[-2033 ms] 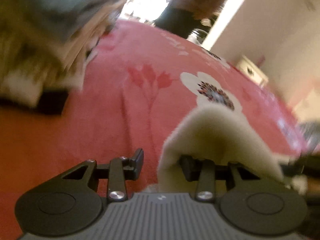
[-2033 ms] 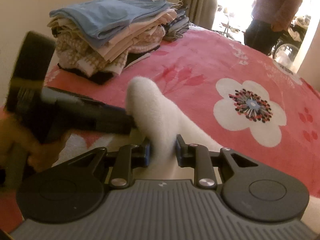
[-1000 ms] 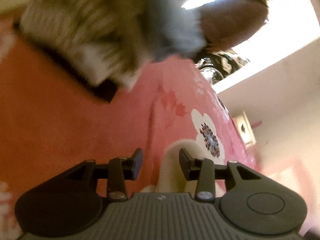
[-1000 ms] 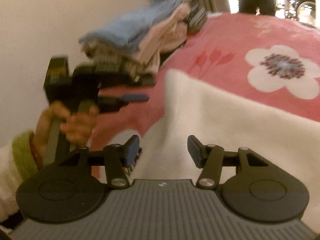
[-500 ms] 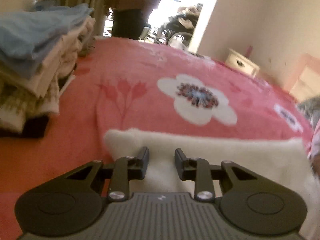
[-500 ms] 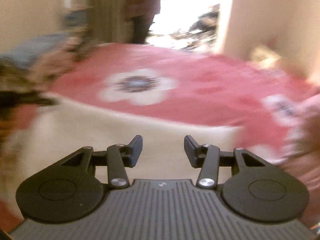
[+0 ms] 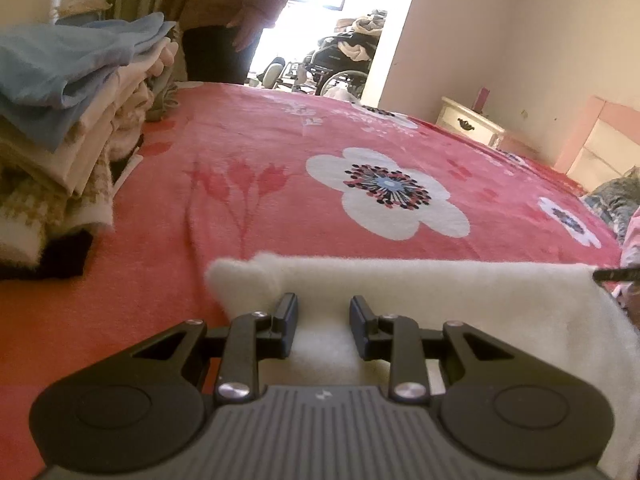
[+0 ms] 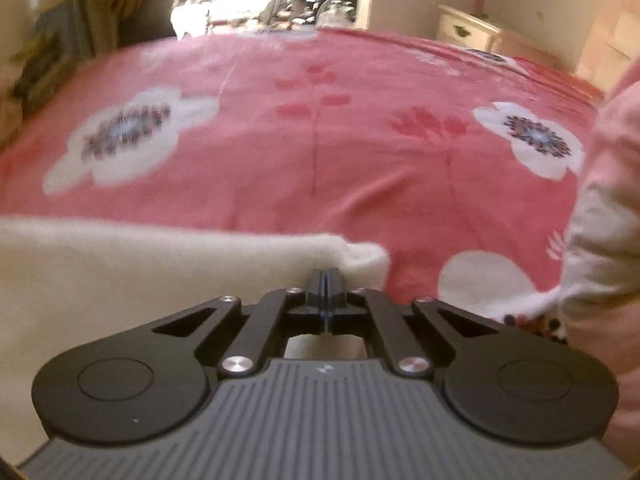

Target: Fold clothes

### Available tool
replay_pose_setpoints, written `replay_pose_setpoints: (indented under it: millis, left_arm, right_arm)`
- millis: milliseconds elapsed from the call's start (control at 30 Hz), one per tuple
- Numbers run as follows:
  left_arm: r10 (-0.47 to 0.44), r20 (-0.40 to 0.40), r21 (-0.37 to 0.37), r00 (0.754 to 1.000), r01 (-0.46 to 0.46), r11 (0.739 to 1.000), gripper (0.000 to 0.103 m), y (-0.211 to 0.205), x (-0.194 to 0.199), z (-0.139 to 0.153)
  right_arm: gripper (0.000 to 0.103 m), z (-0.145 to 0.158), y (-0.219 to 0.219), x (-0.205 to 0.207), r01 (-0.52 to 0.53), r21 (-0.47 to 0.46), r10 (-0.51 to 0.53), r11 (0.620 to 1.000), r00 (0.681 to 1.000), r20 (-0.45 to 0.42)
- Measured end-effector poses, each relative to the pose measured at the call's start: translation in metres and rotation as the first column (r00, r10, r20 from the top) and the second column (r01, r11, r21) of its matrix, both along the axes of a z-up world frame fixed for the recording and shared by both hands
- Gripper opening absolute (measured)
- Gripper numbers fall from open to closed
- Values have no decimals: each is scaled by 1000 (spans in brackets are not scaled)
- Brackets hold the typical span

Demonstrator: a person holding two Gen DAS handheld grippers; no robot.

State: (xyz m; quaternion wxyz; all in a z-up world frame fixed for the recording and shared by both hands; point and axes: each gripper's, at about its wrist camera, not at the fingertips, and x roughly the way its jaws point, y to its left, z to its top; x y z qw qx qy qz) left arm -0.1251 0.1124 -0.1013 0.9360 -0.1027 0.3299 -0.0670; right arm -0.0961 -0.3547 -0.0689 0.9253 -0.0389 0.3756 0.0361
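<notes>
1. On the bed (image 7: 280, 128), covered by a pink blanket with white flowers, a white fleece garment (image 7: 460, 292) lies spread flat along the near edge, its far edge running straight across both views.
2. The left gripper (image 7: 323, 330) sits low over the garment's left end, its fingers (image 7: 286, 330) spread apart with white fleece showing in the gap between them; they pinch nothing.
3. The right gripper (image 8: 326, 300) is pressed together at the garment's right corner (image 8: 362, 262). Its fingers meet right at the fleece edge, but whether cloth is caught between them I cannot tell.
4. To the left, a stack of folded clothes (image 7: 68, 120) stands on the bed, a light blue piece on top, well apart from the white garment.
5. At the far side of the bed a person (image 7: 236, 12) stands near a bright doorway, with a wheelchair (image 7: 340, 64) beyond it.
6. A white nightstand (image 7: 472, 126) stands against the right wall.
</notes>
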Motion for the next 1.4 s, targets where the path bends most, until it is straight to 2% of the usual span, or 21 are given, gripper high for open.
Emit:
replay_pose_setpoints:
  millis: [67, 100, 200, 300, 367, 433, 533, 633, 733, 800, 867, 1000, 1133, 1200, 1267, 1333, 1400]
  left_arm:
    - [3, 6, -22, 1000, -3, 1000, 30, 3, 0, -2]
    - [7, 9, -33, 1000, -6, 999, 30, 4, -1, -3]
    - [9, 3, -36, 1000, -9, 999, 30, 4, 0, -1]
    - [-2, -18, -19, 1000, 1, 1000, 31, 3, -1, 16]
    - [-4, 2, -1, 1000, 4, 1000, 41, 1, -11, 32]
    - [-21, 32, 25, 999, 21, 999, 41, -5, -28, 49]
    - [-84, 25, 32, 996, 84, 996, 41, -22, -58, 64]
    - [-167, -8, 24, 986, 167, 986, 41, -49, -91, 66]
    - [-213, -98, 15, 972, 215, 977, 41, -74, -108, 44]
    - [-216, -158, 25, 964, 223, 975, 38, -86, -112, 23]
    - [-208, -150, 49, 967, 217, 975, 33, -88, -117, 12]
    - [-189, -129, 29, 974, 194, 981, 36, -84, -128, 34]
    - [-204, -132, 23, 970, 209, 978, 39, -92, -145, 39]
    - [-183, -155, 31, 971, 190, 981, 39, -100, -148, 26]
    - [-147, -172, 47, 974, 158, 986, 38, -108, -150, 13]
    - [-103, -149, 59, 984, 112, 992, 39, -114, -156, 13]
    - [-70, -138, 59, 988, 78, 995, 39, -117, -164, 18]
  right_arm:
    - [0, 15, 4, -3, -2, 12, 2, 1000, 1000, 28]
    - [0, 12, 2, 0, 9, 6, -9, 1000, 1000, 13]
    - [0, -18, -12, 12, 69, -29, -71, 997, 992, -102]
    - [1, -16, -27, 2, 132, -24, -134, 991, 982, -131]
    - [1, 6, -25, -26, 85, -13, -86, 996, 992, -93]
    - [2, 29, -23, -55, 38, -5, -38, 999, 998, -54]
    - [3, 62, -20, -97, -33, 4, 33, 999, 999, 6]
    - [3, 73, 1, -135, -178, 11, 178, 984, 984, -13]
    - [3, 47, 19, -152, -245, 15, 246, 969, 967, -70]
    - [3, 17, 22, -152, -233, 10, 233, 972, 964, -131]
    - [3, -8, 20, -149, -209, 15, 208, 978, 963, -170]
    - [4, 21, 13, -151, -161, 64, 169, 985, 976, -140]
    - [5, 47, 20, -179, -239, 133, 248, 962, 967, -59]
    - [5, 35, 29, -185, -280, 137, 291, 950, 954, -70]
    - [4, 5, 39, -182, -284, 110, 298, 953, 943, -147]
    - [2, -16, 41, -181, -270, 95, 282, 958, 945, -166]
    - [3, -14, 39, -180, -253, 108, 268, 961, 950, -161]
